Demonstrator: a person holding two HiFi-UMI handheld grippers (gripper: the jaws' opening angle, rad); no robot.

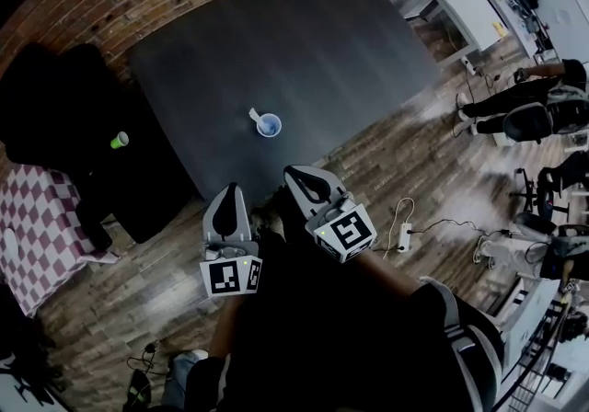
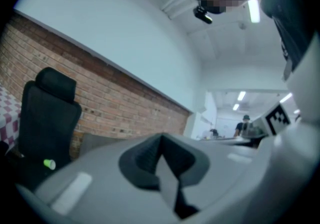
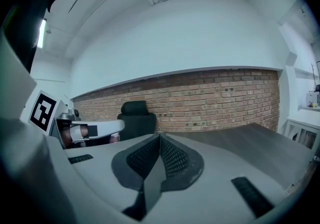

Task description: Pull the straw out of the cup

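Brick-walled room with plank floor. Nearest, well short of the cup (image 1: 269, 126), left gripper (image 1: 230, 190) and right gripper (image 1: 300, 174), each pressed together on nothing. Beyond them, on the dark table (image 1: 322, 42), the cup itself, white straw (image 1: 255, 115) leaning over its far-left rim. Likely light, thin, crushable; best pinched gently near the free end.

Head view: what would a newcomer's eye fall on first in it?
A small cup with a white straw stands alone near the middle of the dark table. Below it, close to the person, the left gripper and right gripper hang side by side, both shut and empty. A green cup sits on the black chair at left.
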